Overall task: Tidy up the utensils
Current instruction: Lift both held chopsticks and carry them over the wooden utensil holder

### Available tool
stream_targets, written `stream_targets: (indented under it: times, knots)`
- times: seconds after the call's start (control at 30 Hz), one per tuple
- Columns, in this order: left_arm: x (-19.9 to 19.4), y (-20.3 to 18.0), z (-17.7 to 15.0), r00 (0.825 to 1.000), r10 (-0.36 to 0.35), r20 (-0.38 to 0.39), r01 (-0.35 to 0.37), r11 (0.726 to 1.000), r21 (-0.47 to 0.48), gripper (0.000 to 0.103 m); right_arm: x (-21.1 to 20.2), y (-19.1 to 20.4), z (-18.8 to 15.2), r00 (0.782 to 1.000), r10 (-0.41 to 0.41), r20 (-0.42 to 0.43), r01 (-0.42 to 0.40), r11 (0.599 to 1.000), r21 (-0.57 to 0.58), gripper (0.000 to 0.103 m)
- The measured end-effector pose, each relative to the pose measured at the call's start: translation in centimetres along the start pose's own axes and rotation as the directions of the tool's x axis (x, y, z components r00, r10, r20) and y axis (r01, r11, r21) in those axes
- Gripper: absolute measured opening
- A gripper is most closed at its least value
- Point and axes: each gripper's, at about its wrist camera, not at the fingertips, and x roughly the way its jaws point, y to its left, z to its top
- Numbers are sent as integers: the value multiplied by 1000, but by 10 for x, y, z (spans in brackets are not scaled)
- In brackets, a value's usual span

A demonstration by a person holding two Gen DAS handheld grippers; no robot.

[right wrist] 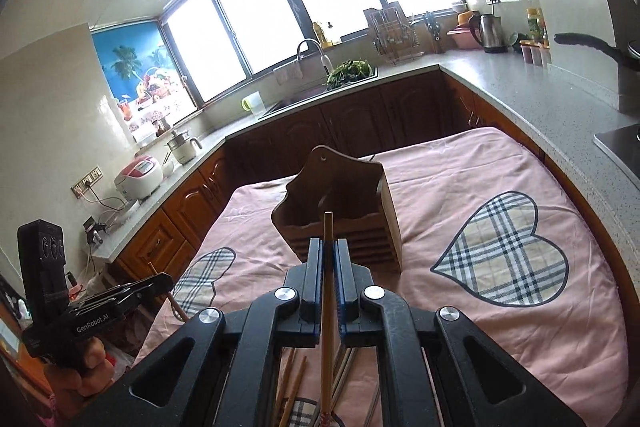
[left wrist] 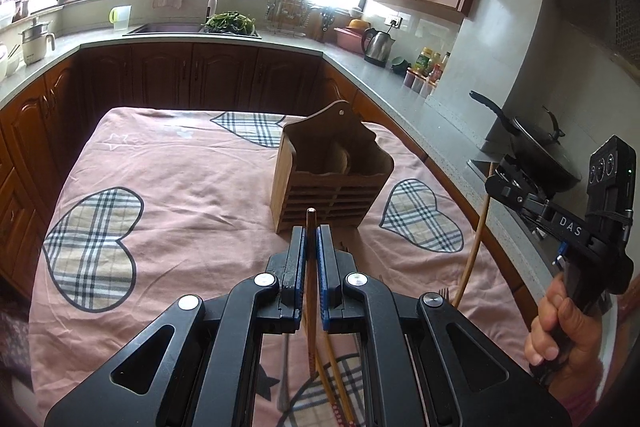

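A wooden utensil holder (left wrist: 332,171) (right wrist: 340,215) stands upright on the pink cloth with plaid hearts. My left gripper (left wrist: 311,231) is shut on a brown chopstick (left wrist: 310,291), whose tip pokes out just short of the holder. My right gripper (right wrist: 329,245) is shut on a lighter chopstick (right wrist: 327,307) that points at the holder's front. In the left wrist view the right gripper (left wrist: 500,171) shows at the right with its long chopstick (left wrist: 474,243) hanging down. More chopsticks (right wrist: 294,379) and metal utensils (left wrist: 283,371) lie on the cloth below the grippers.
The clothed table (left wrist: 180,167) sits inside a U-shaped kitchen counter (left wrist: 380,67). A black pan (left wrist: 536,143) sits on the stove at the right. A kettle (left wrist: 378,45), bottles, a sink with greens (left wrist: 230,21) and a rice cooker (right wrist: 138,177) line the counter.
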Motion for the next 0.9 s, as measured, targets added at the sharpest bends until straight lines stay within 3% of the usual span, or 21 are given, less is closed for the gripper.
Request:
stream_targets:
  times: [0.37, 0.67, 0.8, 0.9]
  knots:
    - [-4, -3, 59, 991, 5, 135, -7, 1000, 11, 5, 7, -11, 54, 978, -40, 207, 31, 998, 48, 5]
    - [11, 3, 124, 968, 24, 251, -21, 1000, -17, 5, 30, -13, 105, 919, -84, 385, 59, 995, 78, 5]
    - [31, 11, 144, 962, 31, 272, -20, 999, -42, 5, 49, -11, 121, 893, -110, 436, 96, 994, 54, 5]
    - [47, 16, 155, 957, 36, 288, -18, 998, -68, 5, 68, -16, 124, 887, -119, 446, 104, 993, 59, 5]
